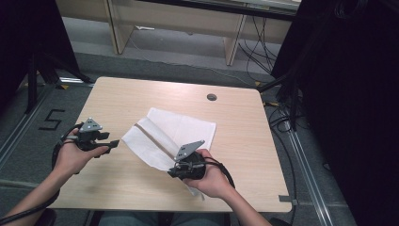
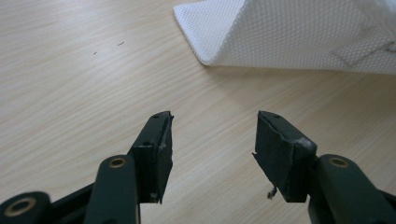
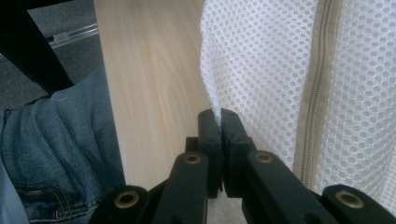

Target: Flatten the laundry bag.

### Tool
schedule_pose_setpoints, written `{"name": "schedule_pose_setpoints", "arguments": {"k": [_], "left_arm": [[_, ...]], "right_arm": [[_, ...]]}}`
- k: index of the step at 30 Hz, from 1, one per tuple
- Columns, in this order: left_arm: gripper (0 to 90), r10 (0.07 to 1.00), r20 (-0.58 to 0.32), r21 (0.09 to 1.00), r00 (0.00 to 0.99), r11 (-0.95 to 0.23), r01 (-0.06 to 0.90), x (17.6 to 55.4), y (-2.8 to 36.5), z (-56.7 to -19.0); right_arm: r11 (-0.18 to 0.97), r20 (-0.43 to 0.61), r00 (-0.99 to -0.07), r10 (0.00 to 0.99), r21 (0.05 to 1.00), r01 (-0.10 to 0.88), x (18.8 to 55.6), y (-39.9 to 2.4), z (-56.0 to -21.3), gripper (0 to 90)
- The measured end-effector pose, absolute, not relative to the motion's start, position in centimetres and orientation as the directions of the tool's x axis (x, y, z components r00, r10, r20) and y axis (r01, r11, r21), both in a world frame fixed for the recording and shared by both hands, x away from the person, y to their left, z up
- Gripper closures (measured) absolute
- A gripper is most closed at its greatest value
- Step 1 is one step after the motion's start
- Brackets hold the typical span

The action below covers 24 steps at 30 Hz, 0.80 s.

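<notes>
Two grippers were in my hands: my right gripper (image 1: 175, 170) was clamped on the near edge of a white mesh bag (image 1: 171, 133) lying mid-table (image 1: 117, 94), its zipper (image 3: 321, 88) running away from me. My left gripper (image 2: 212, 140) was spread wide, holding nothing. The bag's left corner (image 2: 198, 28) lay just ahead and right of its jaws, apart.

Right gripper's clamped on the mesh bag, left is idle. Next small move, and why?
Probably ease the open left gripper forward to the free corner of the white mesh zippered bag. The right gripper is shut on the bag's edge, while the corner lies on the wooden table just ahead of the left jaws.
</notes>
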<state>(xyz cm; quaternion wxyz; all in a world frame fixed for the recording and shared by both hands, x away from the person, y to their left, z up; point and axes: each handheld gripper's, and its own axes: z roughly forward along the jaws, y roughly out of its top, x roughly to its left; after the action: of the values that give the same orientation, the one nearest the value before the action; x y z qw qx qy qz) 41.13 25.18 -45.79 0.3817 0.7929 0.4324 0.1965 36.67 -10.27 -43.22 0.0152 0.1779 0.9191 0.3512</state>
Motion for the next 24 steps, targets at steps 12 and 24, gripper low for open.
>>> {"name": "schedule_pose_setpoints", "arguments": {"k": [12,24], "left_arm": [[46.0,0.838,0.007,0.764,0.545,-0.356,0.538,41.3,25.6,-45.7],[45.9,0.836,0.001,0.764,0.548,-0.354,0.539,41.3,25.3,-45.9]], "right_arm": [[0.706,0.122,-0.938,0.323,0.630,0.325,36.4,-10.2,-43.9,89.0],[0.735,0.132,-0.946,0.295,0.602,0.313,36.2,-10.3,-44.7,88.0]]}}
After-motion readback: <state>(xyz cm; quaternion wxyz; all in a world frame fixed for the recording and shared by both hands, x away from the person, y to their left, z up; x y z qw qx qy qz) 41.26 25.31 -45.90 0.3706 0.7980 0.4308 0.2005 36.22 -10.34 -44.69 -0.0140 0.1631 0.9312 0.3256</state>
